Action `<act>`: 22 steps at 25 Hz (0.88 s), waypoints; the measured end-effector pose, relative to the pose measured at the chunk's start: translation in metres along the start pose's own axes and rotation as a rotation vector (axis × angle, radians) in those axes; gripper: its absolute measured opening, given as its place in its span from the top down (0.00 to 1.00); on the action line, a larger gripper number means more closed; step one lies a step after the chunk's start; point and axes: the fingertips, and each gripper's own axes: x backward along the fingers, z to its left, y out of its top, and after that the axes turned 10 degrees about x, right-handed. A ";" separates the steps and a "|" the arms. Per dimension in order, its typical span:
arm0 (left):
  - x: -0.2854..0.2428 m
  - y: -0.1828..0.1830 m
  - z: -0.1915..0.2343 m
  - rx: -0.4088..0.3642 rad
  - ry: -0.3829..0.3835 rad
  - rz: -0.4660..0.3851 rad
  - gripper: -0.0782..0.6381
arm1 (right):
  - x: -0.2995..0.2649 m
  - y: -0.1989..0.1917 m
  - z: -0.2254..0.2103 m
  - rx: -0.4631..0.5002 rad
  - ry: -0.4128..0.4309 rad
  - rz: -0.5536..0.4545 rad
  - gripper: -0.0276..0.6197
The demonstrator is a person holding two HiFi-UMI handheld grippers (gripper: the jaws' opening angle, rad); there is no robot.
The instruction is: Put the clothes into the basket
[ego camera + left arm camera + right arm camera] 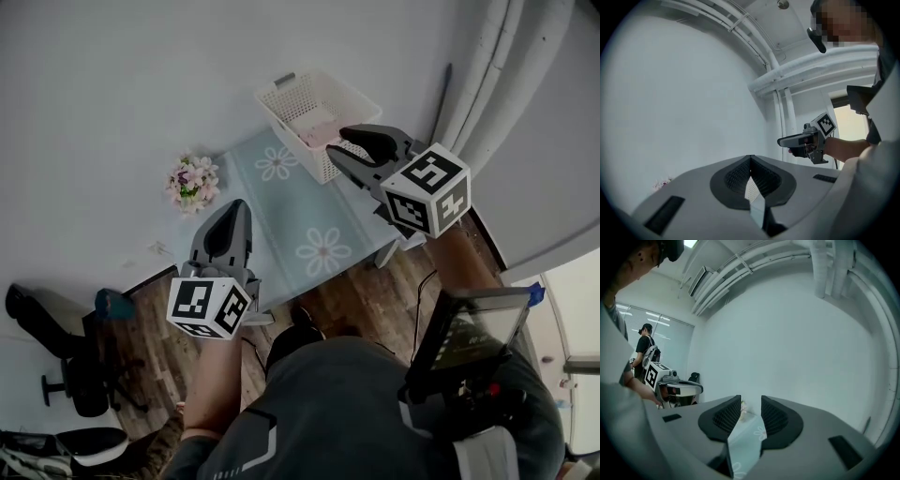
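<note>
A white plastic basket (281,98) stands at the far end of the table, with a pale pink garment (319,127) lying inside it. My right gripper (337,142) hovers just at the basket's near corner, its jaws a little apart with nothing between them. In the right gripper view (751,401) only the flowered cloth shows through that gap. My left gripper (234,208) hangs over the table's near left edge, well short of the basket. Its jaws meet at the tips (750,158) and hold nothing. No loose clothes lie on the table.
A light blue tablecloth (300,216) with white flowers covers the table. A small bouquet (192,180) sits at its left edge by the white wall. A black office chair (66,375) stands on the wooden floor. Another person (646,345) stands by the windows.
</note>
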 end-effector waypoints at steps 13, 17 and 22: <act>0.036 0.028 0.040 -0.024 -0.059 0.004 0.88 | -0.010 0.037 0.055 -0.076 -0.142 -0.042 0.83; 0.043 0.033 0.051 0.001 -0.082 -0.005 0.88 | -0.015 0.037 0.064 -0.091 -0.190 -0.032 0.88; 0.044 0.028 0.054 0.027 -0.109 -0.006 0.88 | -0.014 0.035 0.071 -0.103 -0.238 -0.021 0.93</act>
